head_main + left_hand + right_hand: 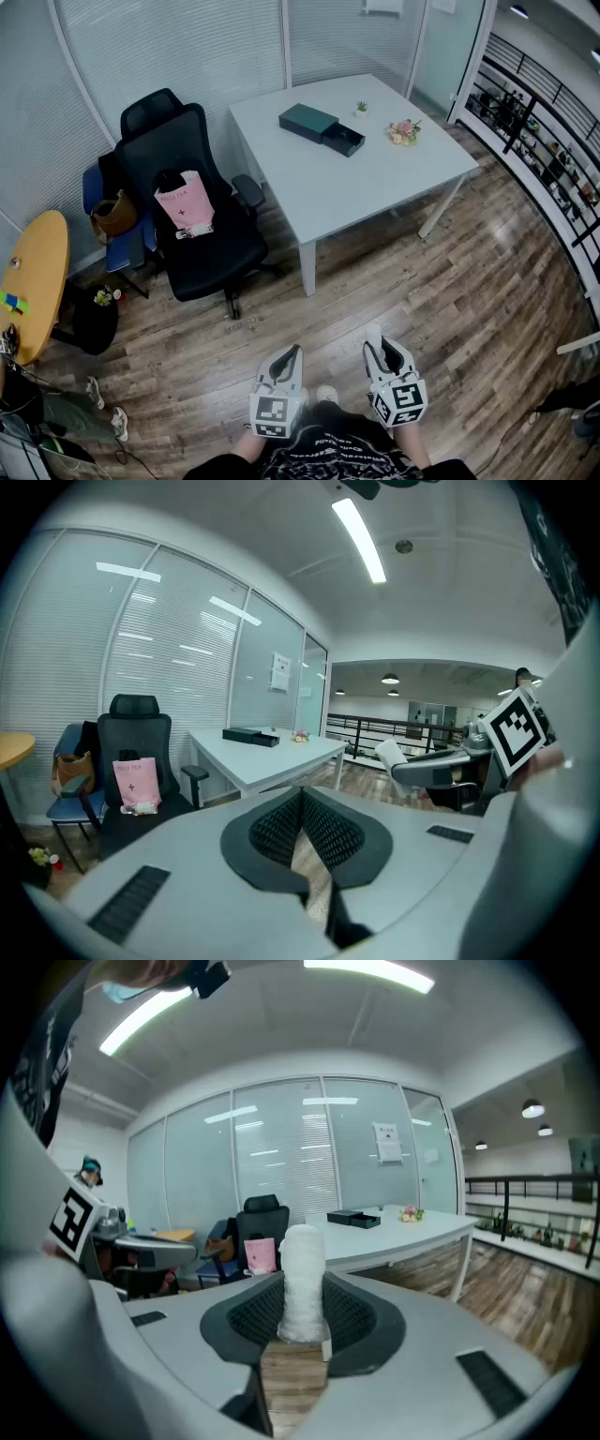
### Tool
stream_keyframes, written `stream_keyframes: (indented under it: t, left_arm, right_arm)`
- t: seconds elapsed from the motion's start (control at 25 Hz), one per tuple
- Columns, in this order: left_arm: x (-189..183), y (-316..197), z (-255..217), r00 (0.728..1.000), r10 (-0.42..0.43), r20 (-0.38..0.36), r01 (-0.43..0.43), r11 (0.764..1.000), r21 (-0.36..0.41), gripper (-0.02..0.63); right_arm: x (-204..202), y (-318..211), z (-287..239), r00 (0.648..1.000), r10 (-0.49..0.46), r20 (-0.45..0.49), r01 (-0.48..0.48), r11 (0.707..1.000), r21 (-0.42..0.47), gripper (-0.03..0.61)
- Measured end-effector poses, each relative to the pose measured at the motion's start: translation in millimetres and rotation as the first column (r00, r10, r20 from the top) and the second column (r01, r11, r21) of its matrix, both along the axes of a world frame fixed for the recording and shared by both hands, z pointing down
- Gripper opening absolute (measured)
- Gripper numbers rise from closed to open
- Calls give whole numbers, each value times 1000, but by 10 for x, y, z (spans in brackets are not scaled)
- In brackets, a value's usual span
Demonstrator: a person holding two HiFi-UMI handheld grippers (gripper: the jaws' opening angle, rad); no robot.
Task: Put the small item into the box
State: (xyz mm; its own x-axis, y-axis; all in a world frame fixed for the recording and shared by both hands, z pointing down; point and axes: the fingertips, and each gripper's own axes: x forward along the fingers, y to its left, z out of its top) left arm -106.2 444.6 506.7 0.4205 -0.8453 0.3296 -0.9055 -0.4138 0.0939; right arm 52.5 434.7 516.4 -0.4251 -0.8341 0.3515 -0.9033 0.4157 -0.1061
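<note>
Head view showed the person well apart from the white table [375, 183], where the dark box [321, 128] sat with its drawer out. The right gripper [302, 1314] pinched the small white item [302, 1274]; the left gripper [302, 803] was closed and empty. The carry and the drop-in were judged not yet done.

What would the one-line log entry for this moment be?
right gripper: shut on white item | left gripper: shut, empty | box: on table, drawer open | stage: table not yet reached
</note>
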Motion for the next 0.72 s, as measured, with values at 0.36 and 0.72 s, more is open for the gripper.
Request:
stream_keyframes:
  t: [0.36, 0.72]
  left_arm:
    - [-38, 54, -4, 1000, -22, 9, 21, 1000, 6, 18]
    - [-101, 65, 2, 1000, 25, -1, -25, 1000, 1, 18]
  right_arm:
    - [91, 97, -1, 998, 5, -57, -5, 1000, 12, 132]
    - [-92, 126, -57, 1000, 14, -19, -13, 1000, 14, 135]
